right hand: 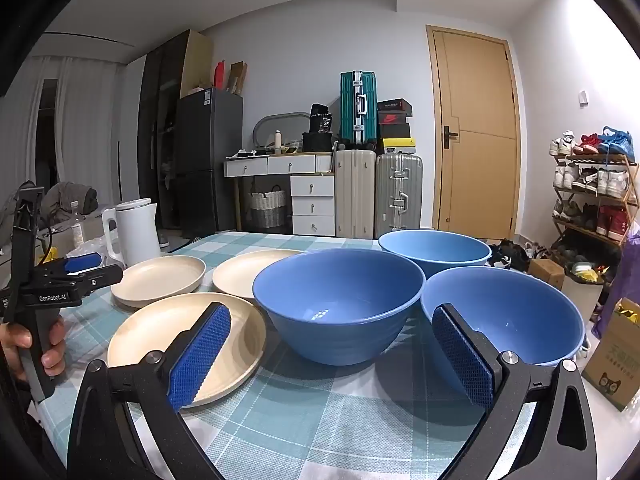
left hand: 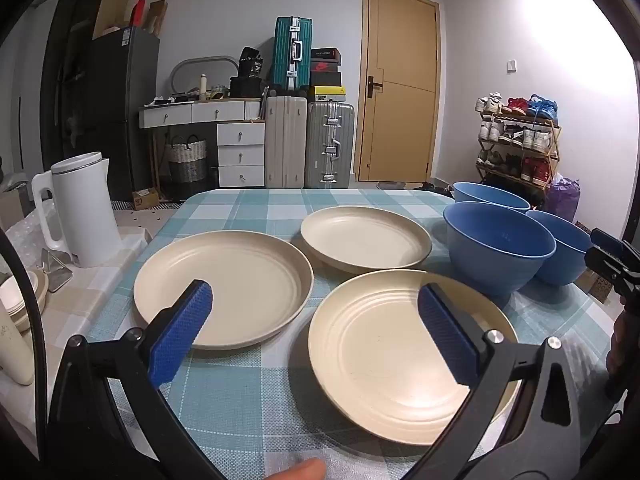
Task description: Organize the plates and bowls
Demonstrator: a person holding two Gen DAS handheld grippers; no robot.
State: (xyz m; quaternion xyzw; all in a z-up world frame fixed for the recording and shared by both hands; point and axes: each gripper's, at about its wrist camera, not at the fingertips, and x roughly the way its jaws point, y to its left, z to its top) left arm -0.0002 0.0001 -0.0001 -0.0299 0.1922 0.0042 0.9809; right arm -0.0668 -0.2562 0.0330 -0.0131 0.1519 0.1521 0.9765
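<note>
Three cream plates lie apart on the checked tablecloth: a near one (left hand: 384, 360), a left one (left hand: 236, 284) and a far one (left hand: 364, 236). Three blue bowls stand to their right: a middle one (right hand: 340, 300), a far one (right hand: 436, 248) and a near right one (right hand: 516, 316). My left gripper (left hand: 316, 320) is open and empty, low over the gap between the near and left plates. My right gripper (right hand: 332, 344) is open and empty in front of the middle bowl. The left gripper also shows in the right wrist view (right hand: 80, 268).
A white kettle (left hand: 82, 208) stands on a side surface left of the table (left hand: 248, 208). Small cream bowls (left hand: 20, 300) sit at the far left. A cardboard box (right hand: 616, 364) stands off the table's right edge. Suitcases, drawers and a shoe rack line the back wall.
</note>
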